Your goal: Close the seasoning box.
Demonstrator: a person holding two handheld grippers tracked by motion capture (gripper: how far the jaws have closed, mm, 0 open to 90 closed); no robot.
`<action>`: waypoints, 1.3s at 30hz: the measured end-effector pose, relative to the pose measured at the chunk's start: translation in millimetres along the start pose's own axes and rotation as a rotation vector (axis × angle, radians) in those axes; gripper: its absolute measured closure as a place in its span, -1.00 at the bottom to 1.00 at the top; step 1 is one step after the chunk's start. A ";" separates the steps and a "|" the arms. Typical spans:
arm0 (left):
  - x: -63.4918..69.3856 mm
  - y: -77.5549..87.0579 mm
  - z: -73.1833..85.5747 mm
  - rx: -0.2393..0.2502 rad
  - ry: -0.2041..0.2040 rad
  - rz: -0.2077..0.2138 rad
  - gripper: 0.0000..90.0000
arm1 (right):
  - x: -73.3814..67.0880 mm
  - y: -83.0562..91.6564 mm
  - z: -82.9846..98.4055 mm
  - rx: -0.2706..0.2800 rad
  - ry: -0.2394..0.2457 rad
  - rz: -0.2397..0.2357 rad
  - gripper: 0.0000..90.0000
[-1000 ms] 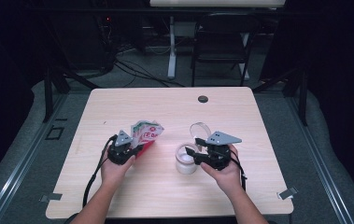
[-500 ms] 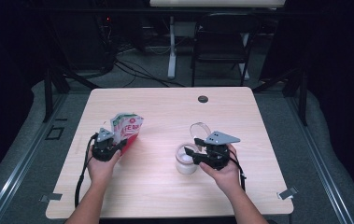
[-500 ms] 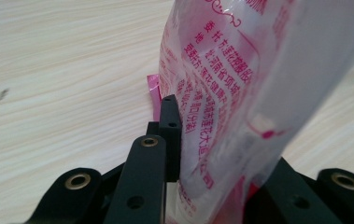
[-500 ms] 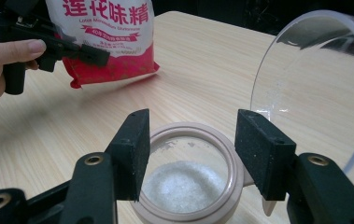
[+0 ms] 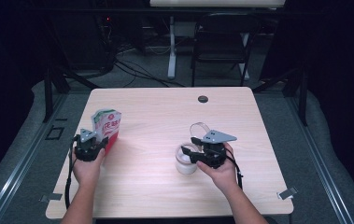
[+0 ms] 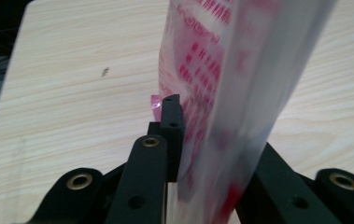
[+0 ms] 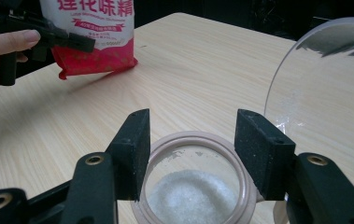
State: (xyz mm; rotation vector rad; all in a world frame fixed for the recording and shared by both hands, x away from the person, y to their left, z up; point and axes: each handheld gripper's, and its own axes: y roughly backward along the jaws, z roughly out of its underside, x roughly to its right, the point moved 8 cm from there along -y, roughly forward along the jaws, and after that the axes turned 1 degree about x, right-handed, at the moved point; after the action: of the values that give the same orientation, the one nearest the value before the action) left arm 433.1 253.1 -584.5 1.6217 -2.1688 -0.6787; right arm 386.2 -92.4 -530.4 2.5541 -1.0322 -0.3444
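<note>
The left claw [image 5: 101, 140] is squeezing a red and white plastic bag [image 5: 108, 127]. The right claw [image 5: 189, 153] is gripping a clear round jar [image 5: 185, 163] of white powder on the desk [image 5: 165, 116].

The pale wooden table [image 5: 156, 186] serves as the landmark. Near its left edge stands the red-and-white printed plastic pouch [image 5: 107, 129], upright between the jaws of the left gripper [image 5: 90, 145]. Right of the table's middle (toward the near edge) sits the clear round jar of white granules [image 5: 186, 162], with the right gripper [image 5: 194, 154] around its rim. Just behind the jar stands its clear hinged lid [image 5: 200, 128]. By the far edge lies a small dark round disc [image 5: 203, 99].
</note>
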 end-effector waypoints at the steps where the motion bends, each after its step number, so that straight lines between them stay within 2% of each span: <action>1: -2.0 0.7 0.1 0.006 -0.001 -0.012 0.79 | -0.6 -0.6 -0.2 0.001 -0.001 0.000 0.02; 6: -3.9 3.3 0.0 0.006 -0.027 -0.041 0.85 | -1.8 -2.0 -1.5 0.002 0.003 -0.008 0.02; 10: -6.9 7.8 -2.7 0.024 -0.025 -0.062 0.95 | -2.7 -2.7 -2.7 0.006 0.003 -0.010 0.02; 15: -6.7 8.4 -1.4 0.020 -0.030 -0.060 0.95 | -3.5 -3.3 -3.4 0.007 0.001 -0.017 0.02; 16: -6.4 8.8 -1.7 0.025 -0.027 -0.061 0.91 | -3.7 -3.3 -3.5 0.008 0.000 -0.017 0.02; 19: -2.2 13.2 -5.1 0.053 -0.015 -0.029 0.74 | -4.7 -3.5 -3.5 0.009 0.000 -0.019 0.03; 21: 1.8 15.7 -7.4 0.070 -0.024 -0.020 0.65 | -5.1 -3.4 -3.2 0.004 0.004 -0.022 0.02; 25: 12.6 21.8 -13.7 0.115 -0.018 0.023 0.25 | -7.0 -3.9 -3.5 0.007 0.008 -0.025 0.02; 28: 20.2 23.1 -16.4 0.138 -0.044 0.038 0.05 | -9.0 -4.6 -3.8 0.010 0.013 -0.029 0.02; 34: 31.9 21.0 -17.1 0.128 -0.084 0.055 -0.08 | -9.9 -4.3 -4.1 0.008 0.016 -0.026 0.02; 39: 44.6 22.2 -19.1 0.140 -0.108 0.084 -0.09 | -10.7 -2.9 -5.9 0.016 0.019 -0.032 0.02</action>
State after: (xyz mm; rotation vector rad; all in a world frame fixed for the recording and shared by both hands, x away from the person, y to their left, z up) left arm 413.1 212.3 -556.6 1.5845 -2.3952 -0.6151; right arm 382.5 -81.5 -525.3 2.5854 -0.9913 -0.3215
